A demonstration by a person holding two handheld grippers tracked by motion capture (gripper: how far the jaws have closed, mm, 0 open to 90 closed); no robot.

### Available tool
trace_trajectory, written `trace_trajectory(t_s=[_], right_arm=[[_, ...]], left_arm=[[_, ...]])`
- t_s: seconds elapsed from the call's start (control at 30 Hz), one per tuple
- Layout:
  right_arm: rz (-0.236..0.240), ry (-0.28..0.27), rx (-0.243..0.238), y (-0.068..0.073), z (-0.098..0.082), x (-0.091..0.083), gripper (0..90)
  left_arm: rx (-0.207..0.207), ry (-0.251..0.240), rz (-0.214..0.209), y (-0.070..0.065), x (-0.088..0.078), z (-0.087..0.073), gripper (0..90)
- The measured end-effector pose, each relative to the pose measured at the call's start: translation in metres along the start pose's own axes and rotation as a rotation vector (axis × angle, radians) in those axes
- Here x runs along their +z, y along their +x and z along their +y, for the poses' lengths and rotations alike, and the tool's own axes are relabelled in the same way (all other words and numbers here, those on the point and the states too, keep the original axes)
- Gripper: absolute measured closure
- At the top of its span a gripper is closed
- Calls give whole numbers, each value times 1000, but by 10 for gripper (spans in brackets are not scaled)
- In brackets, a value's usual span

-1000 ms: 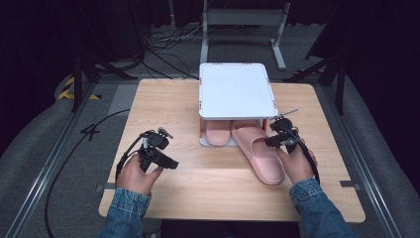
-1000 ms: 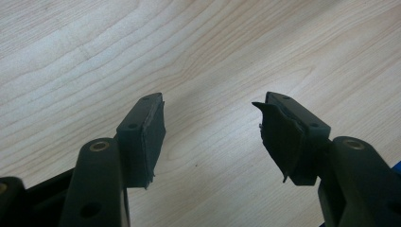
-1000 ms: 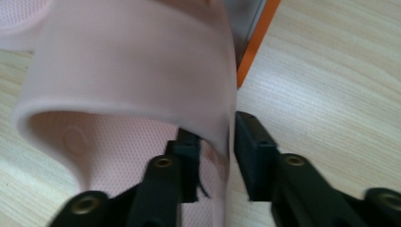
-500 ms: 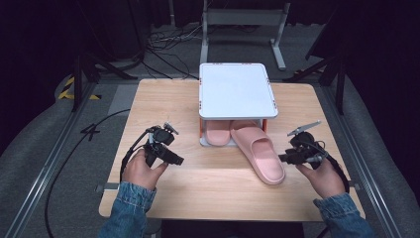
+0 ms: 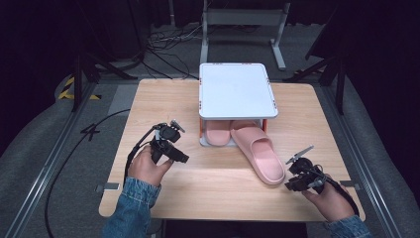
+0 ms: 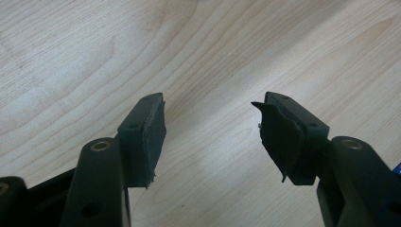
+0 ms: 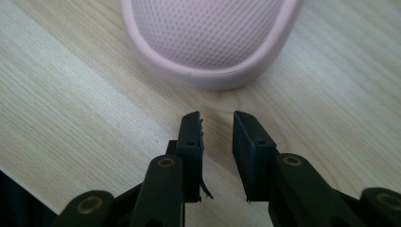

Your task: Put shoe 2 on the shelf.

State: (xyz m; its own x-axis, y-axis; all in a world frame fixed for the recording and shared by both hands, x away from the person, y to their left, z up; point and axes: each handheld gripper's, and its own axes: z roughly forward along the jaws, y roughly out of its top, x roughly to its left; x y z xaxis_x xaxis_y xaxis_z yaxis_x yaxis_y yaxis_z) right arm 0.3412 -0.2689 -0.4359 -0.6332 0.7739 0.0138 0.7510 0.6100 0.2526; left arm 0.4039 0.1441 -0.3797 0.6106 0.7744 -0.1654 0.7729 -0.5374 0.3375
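Observation:
A pink slipper (image 5: 260,151) lies on the wooden table (image 5: 148,99), its toe end tucked under a white rack (image 5: 236,91) and its heel angled out toward the front right. A second pink slipper (image 5: 218,133) sits under the rack. My right gripper (image 5: 291,182) is just off the outer slipper's heel (image 7: 210,33) without touching it. Its jaws (image 7: 217,116) have just been closing and stand narrowly open with nothing between them. Left of the rack, my left gripper (image 5: 183,159) hovers open (image 6: 208,106) over bare wood.
The rack stands at the table's back centre on short orange-and-white legs. Cables trail from both grippers, the left one looping off the table's left side. A metal stand (image 5: 242,20) and dark floor lie beyond the far edge.
My right hand has drawn back from the outer slipper's side toward the front right of the table, leaving the slipper lying there. The left hand has stayed put.

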Motion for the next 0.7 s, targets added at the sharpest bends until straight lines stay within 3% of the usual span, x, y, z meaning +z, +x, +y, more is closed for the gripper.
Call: trace_trajectory(t_s=[0.1, 0.2, 0.27, 0.3, 0.43, 0.7], right_arm=[[16, -1, -15, 1, 1, 8, 727], [69, -49, -5, 0, 6, 12, 725], [68, -52, -8, 2, 7, 12, 724], [68, -62, -42, 6, 9, 12, 726], [77, -90, -98, 20, 19, 15, 731], [48, -140, -171, 42, 49, 18, 710]], left_arm=[[3, 3, 5, 0, 0, 0, 413], [2, -1, 8, -1, -1, -2, 413], [4, -1, 7, 0, -1, -3, 412], [5, -2, 9, 0, -2, -3, 413], [-4, 1, 13, 1, -2, -7, 412], [-19, -3, 27, 4, -5, -15, 412]])
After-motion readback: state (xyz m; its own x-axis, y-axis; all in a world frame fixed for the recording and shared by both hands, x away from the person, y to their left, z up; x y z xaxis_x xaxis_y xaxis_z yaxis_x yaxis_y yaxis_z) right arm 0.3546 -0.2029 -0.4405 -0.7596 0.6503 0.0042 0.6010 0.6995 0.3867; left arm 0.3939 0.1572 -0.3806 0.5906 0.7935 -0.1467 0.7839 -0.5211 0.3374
